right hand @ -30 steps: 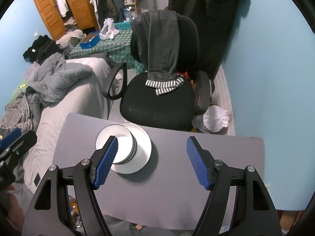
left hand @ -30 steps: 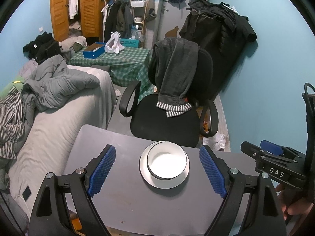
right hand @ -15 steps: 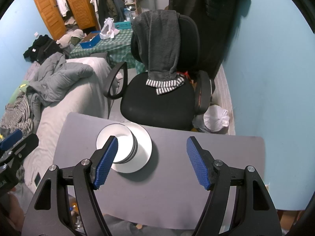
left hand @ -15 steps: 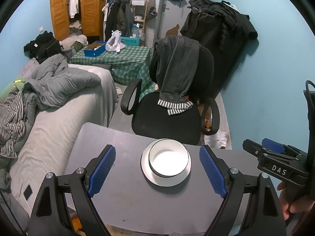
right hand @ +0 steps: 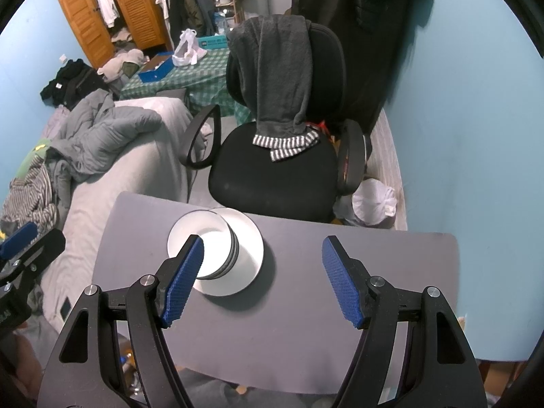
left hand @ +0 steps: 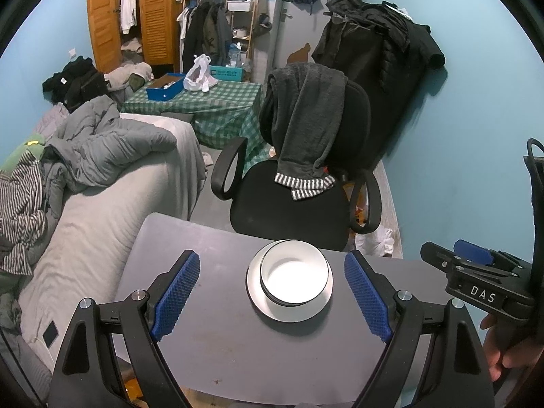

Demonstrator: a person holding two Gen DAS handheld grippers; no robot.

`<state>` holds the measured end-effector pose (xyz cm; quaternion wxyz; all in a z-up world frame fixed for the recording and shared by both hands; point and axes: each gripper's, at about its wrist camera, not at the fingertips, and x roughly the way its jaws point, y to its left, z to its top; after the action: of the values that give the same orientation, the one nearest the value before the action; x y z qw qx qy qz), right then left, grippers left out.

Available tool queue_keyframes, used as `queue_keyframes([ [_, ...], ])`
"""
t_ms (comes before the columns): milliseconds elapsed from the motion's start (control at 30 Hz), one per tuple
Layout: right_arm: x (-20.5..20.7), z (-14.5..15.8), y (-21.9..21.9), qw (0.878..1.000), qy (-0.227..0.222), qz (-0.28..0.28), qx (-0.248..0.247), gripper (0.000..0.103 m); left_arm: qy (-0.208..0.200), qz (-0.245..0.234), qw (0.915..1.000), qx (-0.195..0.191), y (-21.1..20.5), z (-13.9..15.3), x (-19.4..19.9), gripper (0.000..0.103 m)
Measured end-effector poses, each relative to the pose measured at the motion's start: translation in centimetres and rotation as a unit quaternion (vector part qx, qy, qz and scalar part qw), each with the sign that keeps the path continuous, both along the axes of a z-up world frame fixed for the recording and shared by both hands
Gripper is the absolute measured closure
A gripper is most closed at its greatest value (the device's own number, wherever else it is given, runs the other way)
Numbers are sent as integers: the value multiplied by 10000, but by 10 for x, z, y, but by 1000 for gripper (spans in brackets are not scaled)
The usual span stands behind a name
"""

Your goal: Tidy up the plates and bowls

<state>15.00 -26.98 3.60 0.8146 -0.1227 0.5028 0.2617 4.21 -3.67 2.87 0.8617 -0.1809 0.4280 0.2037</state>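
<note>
Nearest the lens in the left wrist view, the left gripper (left hand: 270,292) is hanging above the grey table (left hand: 210,346) with its blue pads spread wide and nothing between them. In the right wrist view the right gripper (right hand: 263,278) is likewise standing spread and empty, its left finger (right hand: 182,278) crossing in front of the dishes without touching them.

Just beyond the fingertips, at about twelve o'clock from the left gripper and ten o'clock from the right one, a white plate (left hand: 258,302) is lying flat on the table, and the bowls (left hand: 294,277) are sitting stacked on it, nested one inside another; dark bands at the rims suggest more than one, though the count cannot be told. The stack is leaning slightly toward the far side of the plate.

Past the table edge, at twelve o'clock, a black office chair (left hand: 292,204) is standing with a dark garment draped over its back; a bed with grey bedding (left hand: 102,183) is lying at nine to ten o'clock.

Judging from this, the stacking step is looking finished and both tools are idling clear. If anything is remaining, the next move is calling for a descent straight onto the stack's rim, closing gently so the bowls are not skidding off the plate.
</note>
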Motion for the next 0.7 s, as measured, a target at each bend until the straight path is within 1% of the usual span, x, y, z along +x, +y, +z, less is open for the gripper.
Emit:
queue_keyframes([
  [267,-6,-1,0,10000,3,3,-7,32,-13,48,10000,10,2,1,-7,15],
  [700,-3,-1,0,10000,3,-3,-10,32,38,62,9999,87,3,-1,-13,15],
])
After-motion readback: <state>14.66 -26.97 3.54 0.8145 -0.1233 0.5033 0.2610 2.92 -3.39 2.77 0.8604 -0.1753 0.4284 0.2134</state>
